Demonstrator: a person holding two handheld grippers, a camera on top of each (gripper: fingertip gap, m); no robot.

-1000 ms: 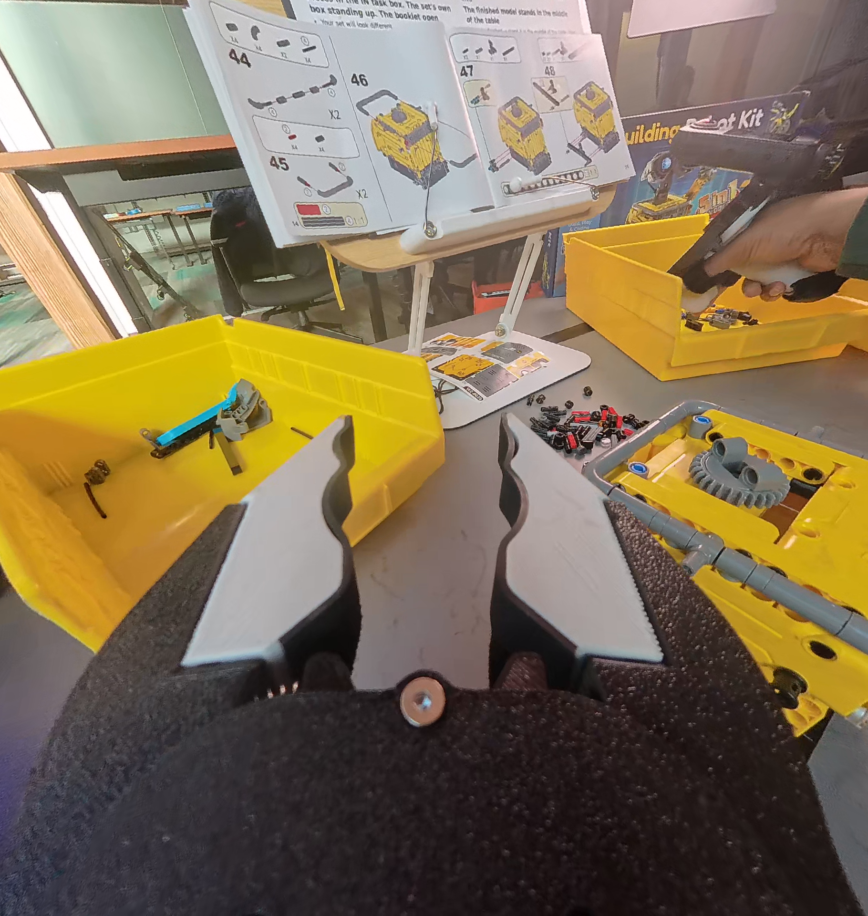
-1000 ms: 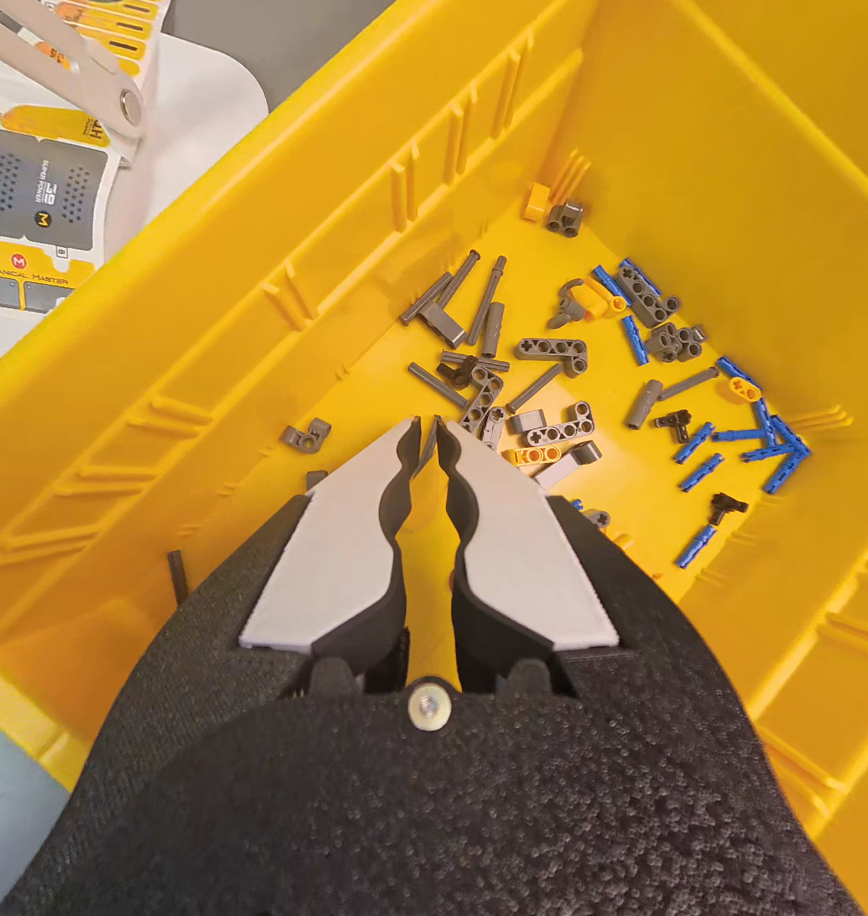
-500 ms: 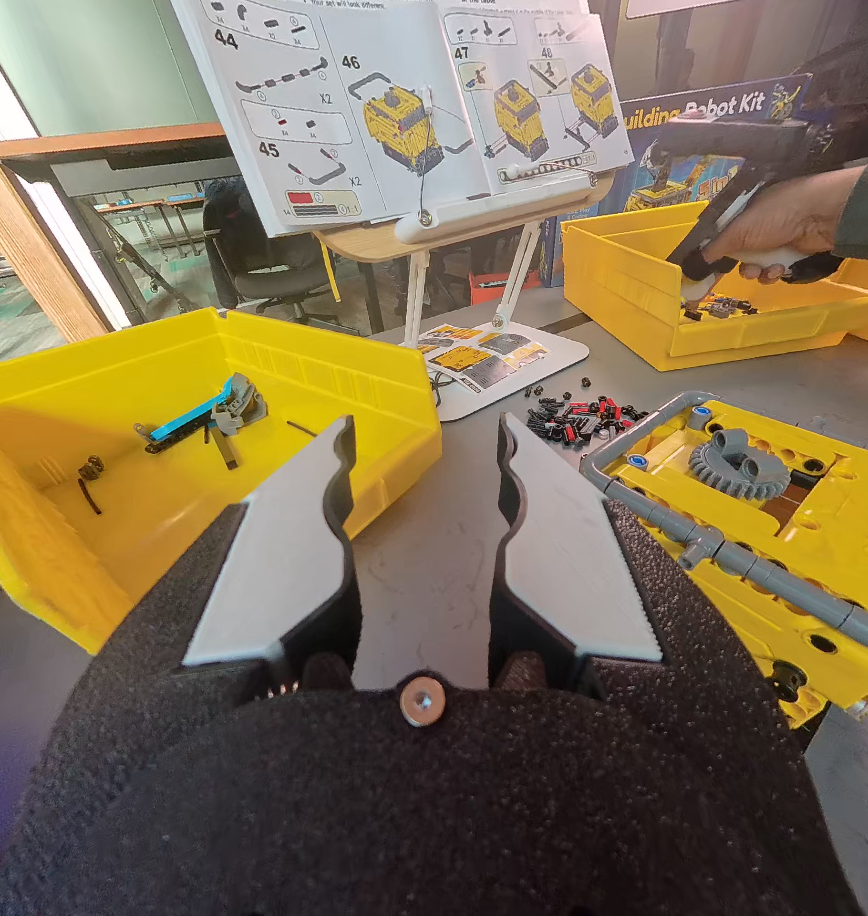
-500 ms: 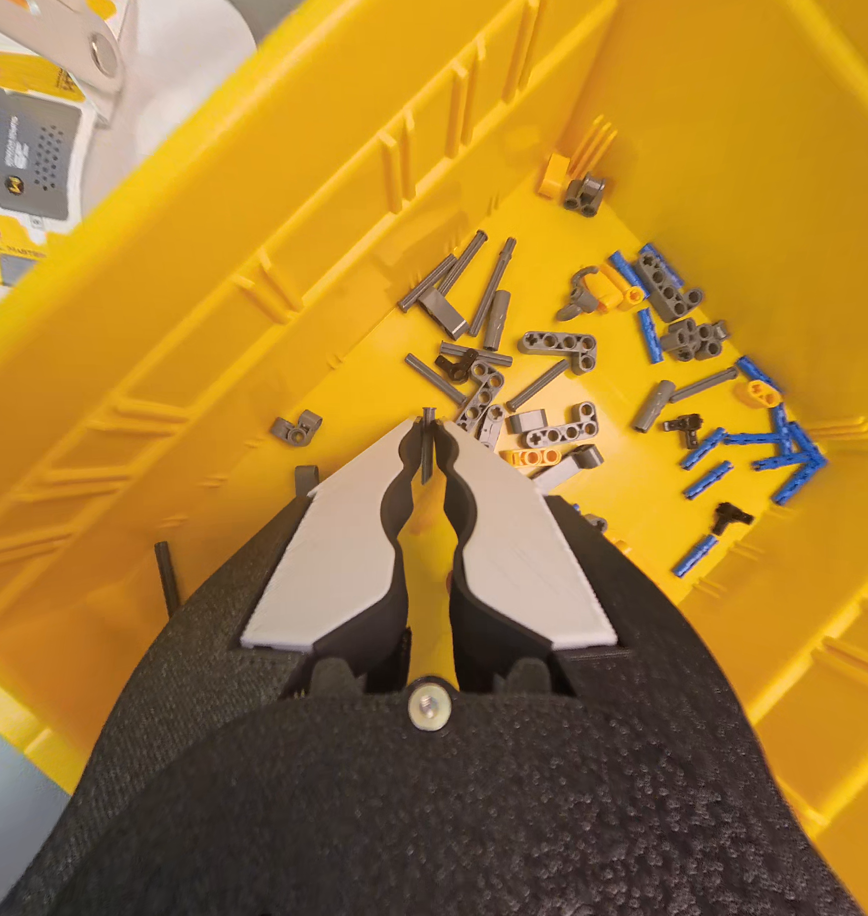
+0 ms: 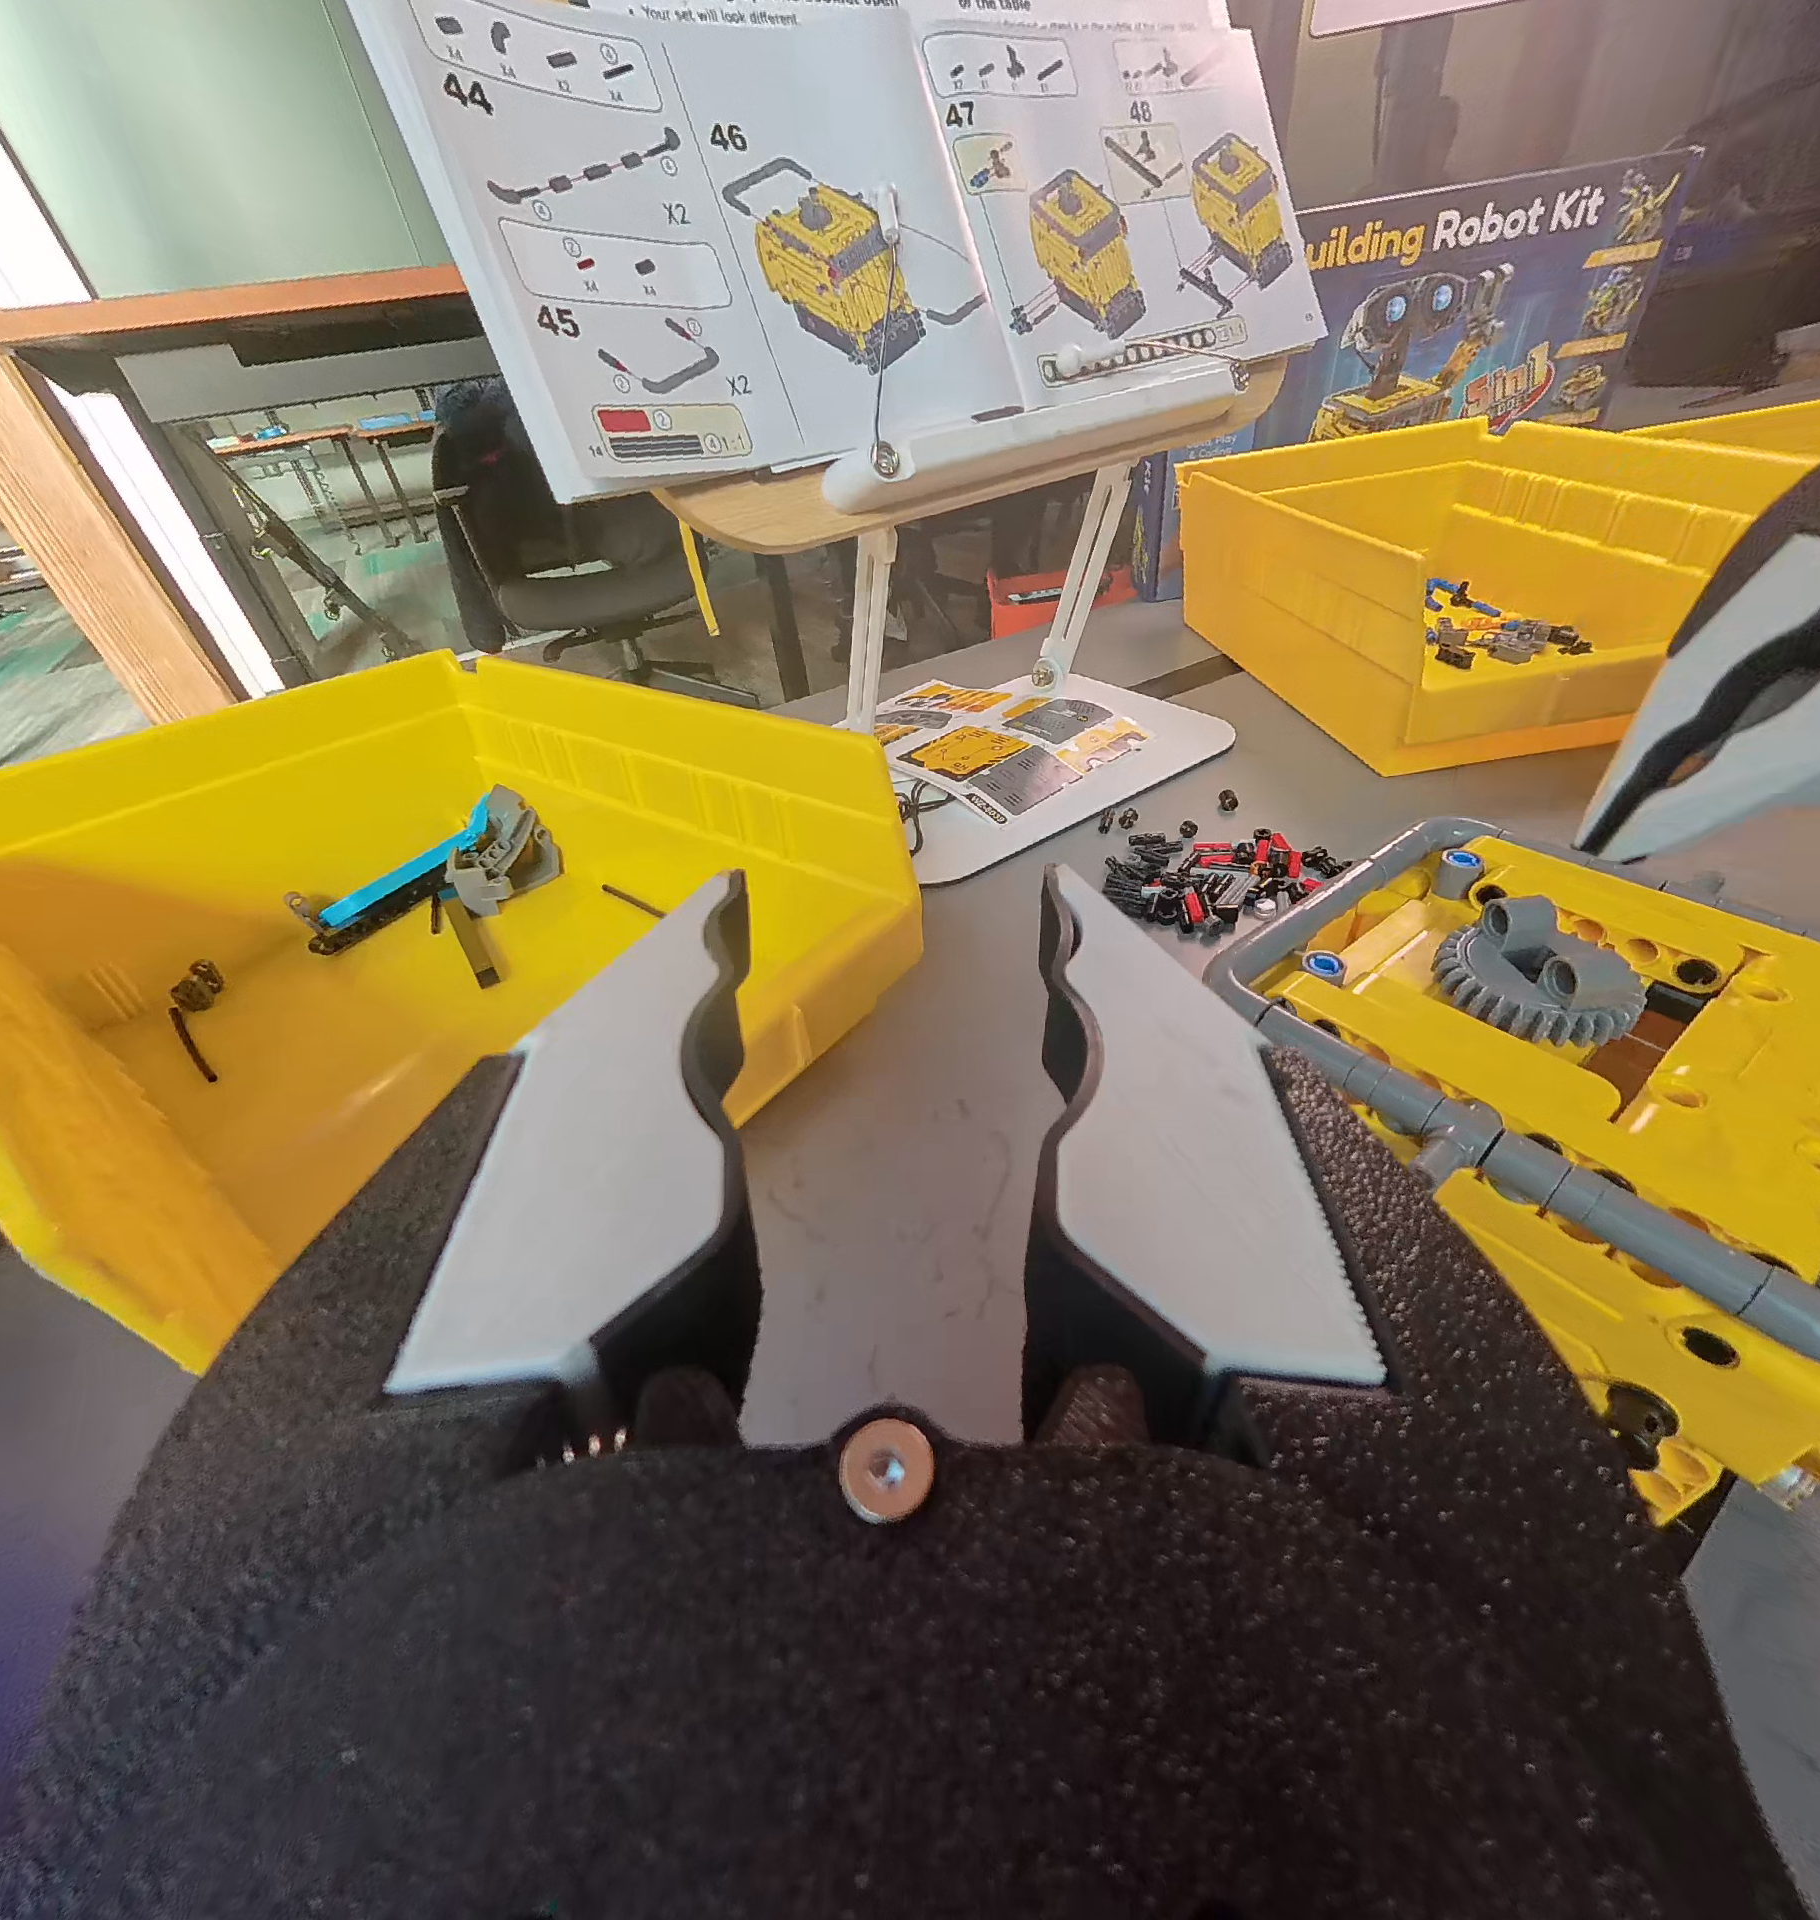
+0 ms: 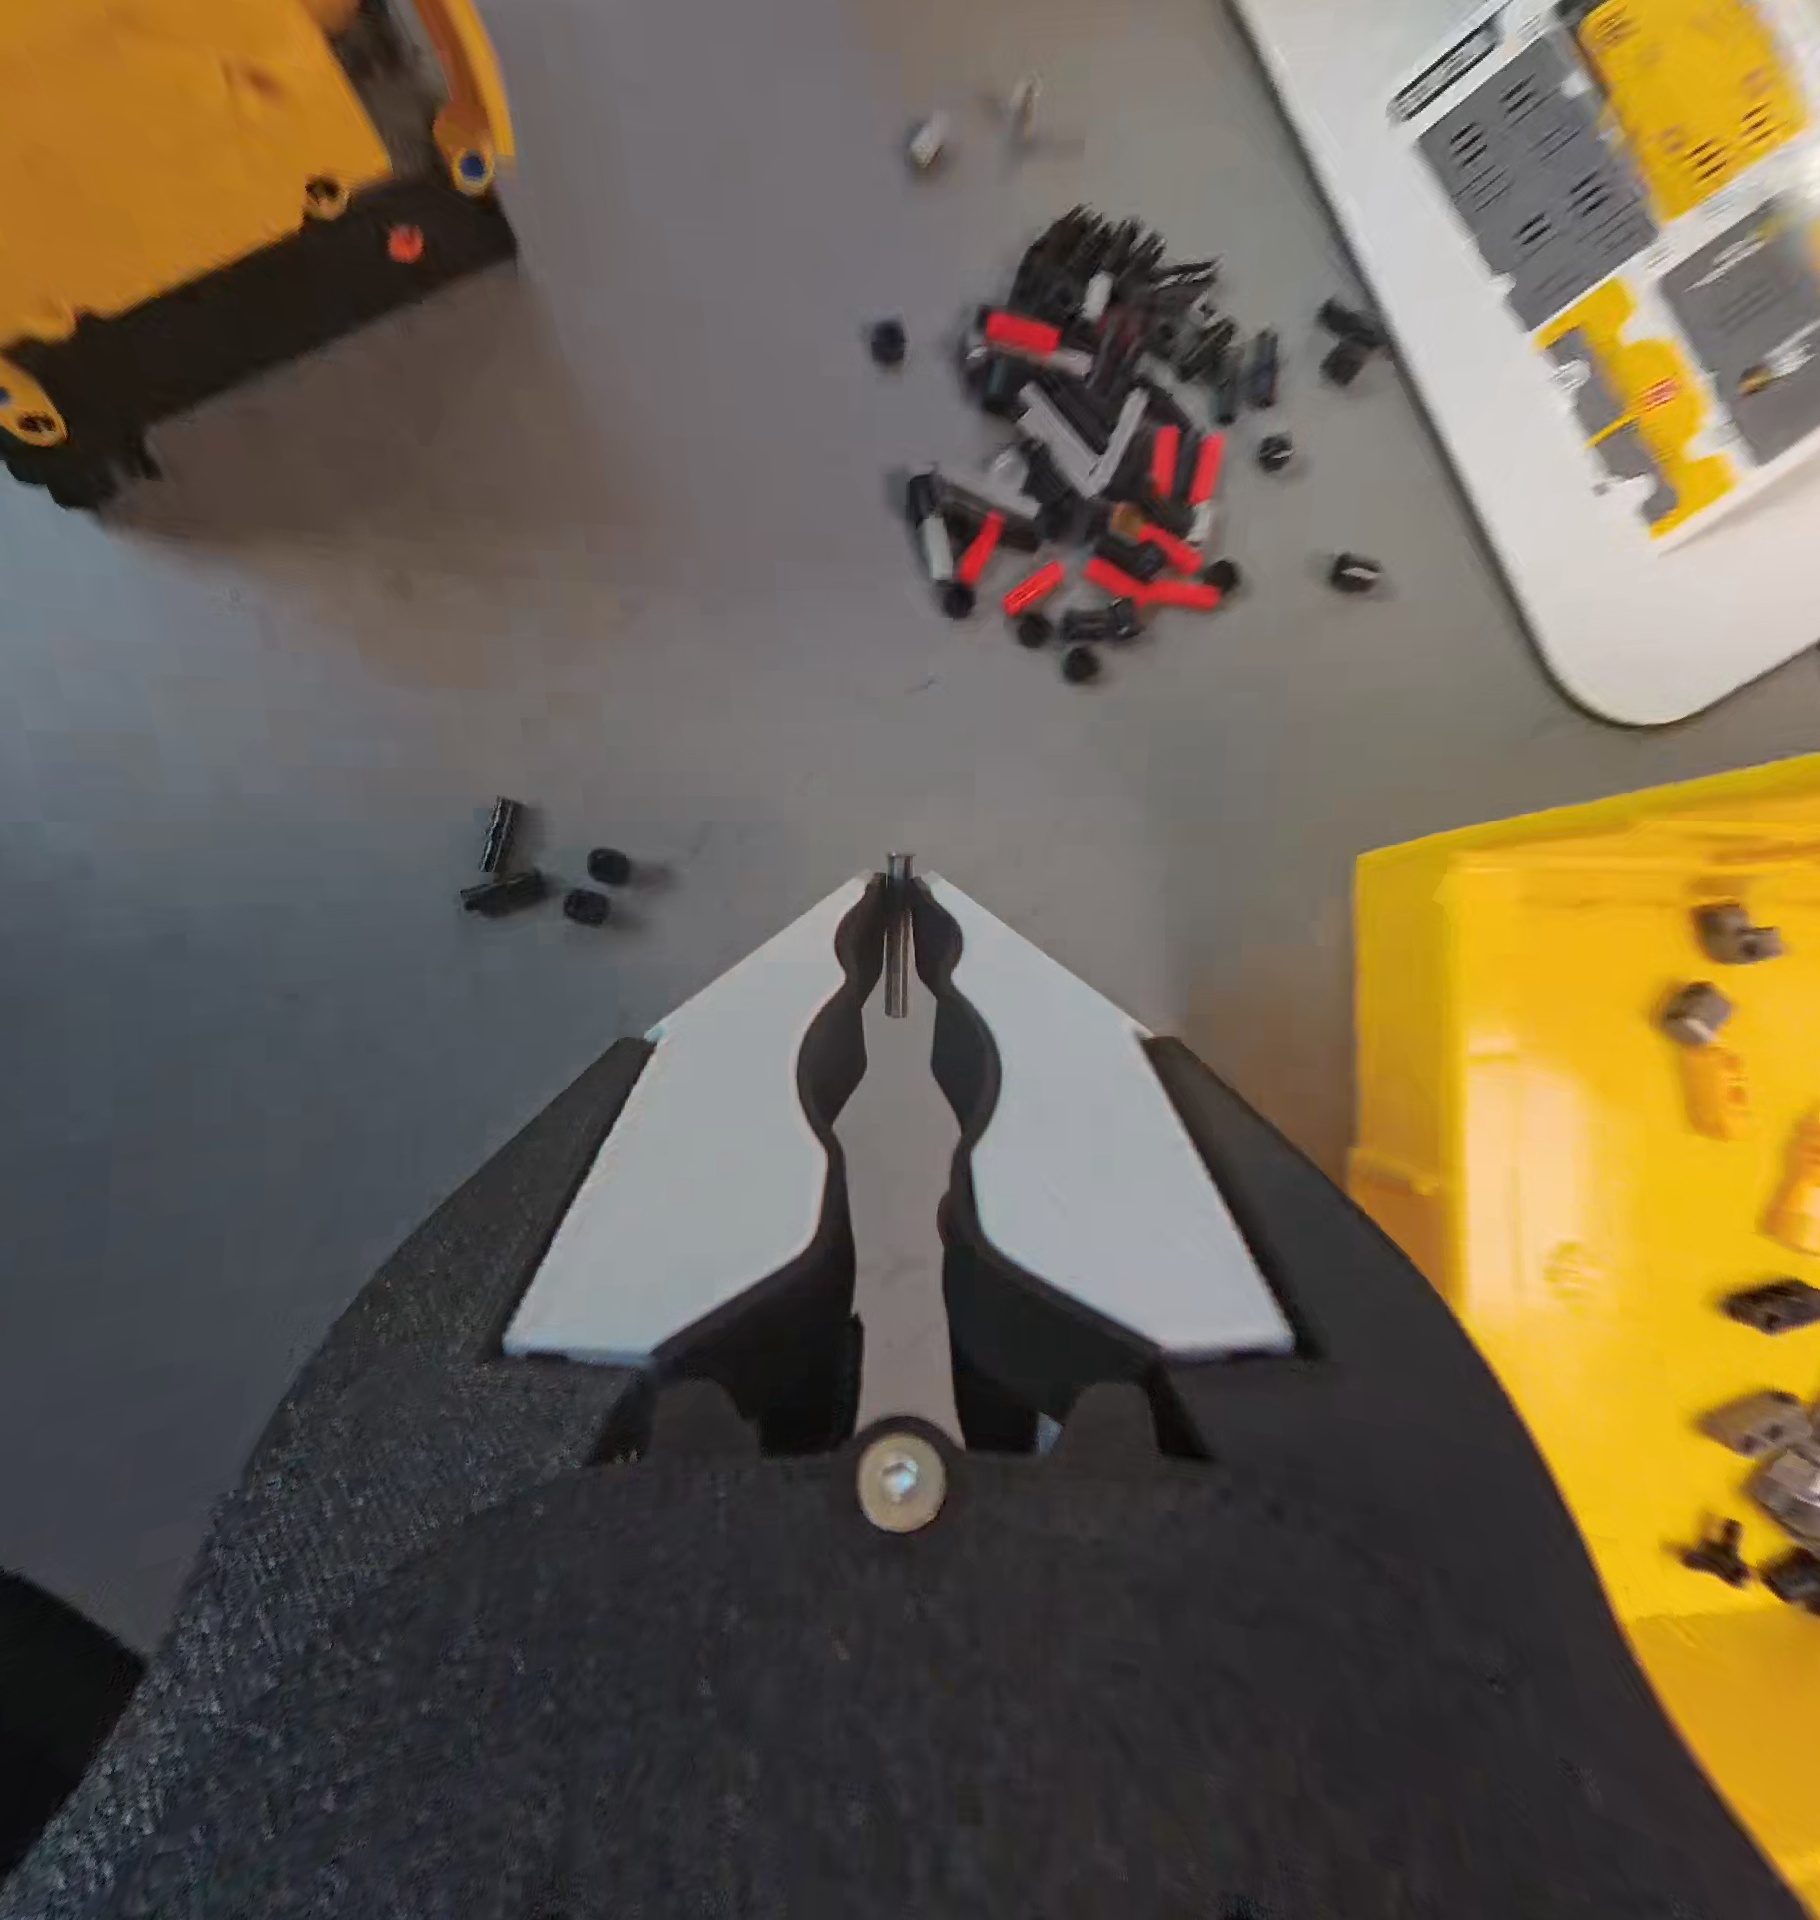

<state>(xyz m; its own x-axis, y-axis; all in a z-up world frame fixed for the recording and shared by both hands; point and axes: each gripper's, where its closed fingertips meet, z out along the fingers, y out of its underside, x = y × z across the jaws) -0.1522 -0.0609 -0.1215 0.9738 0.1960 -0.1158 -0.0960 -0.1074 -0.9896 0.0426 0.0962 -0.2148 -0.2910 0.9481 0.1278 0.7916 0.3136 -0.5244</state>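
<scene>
Left gripper (image 5: pixel 893 914) is just hanging low over the table with its grey, black-lined fingers (image 5: pixel 615 1122) spread wide apart, nothing between them, pointing toward the far side. Right gripper (image 6: pixel 898 883) is angled pretty much straight down, jaws pinched nearly together at the tips on a thin dark grey rod (image 6: pixel 895 961) that runs lengthwise between them. From the left wrist view you can see the right gripper's fingers poking in at the right edge, tips aimed down-left

Pin pile (image 5: pixel 1212 876) lies between bin (image 5: pixel 802 831) and model (image 5: pixel 1664 1132).
</scene>
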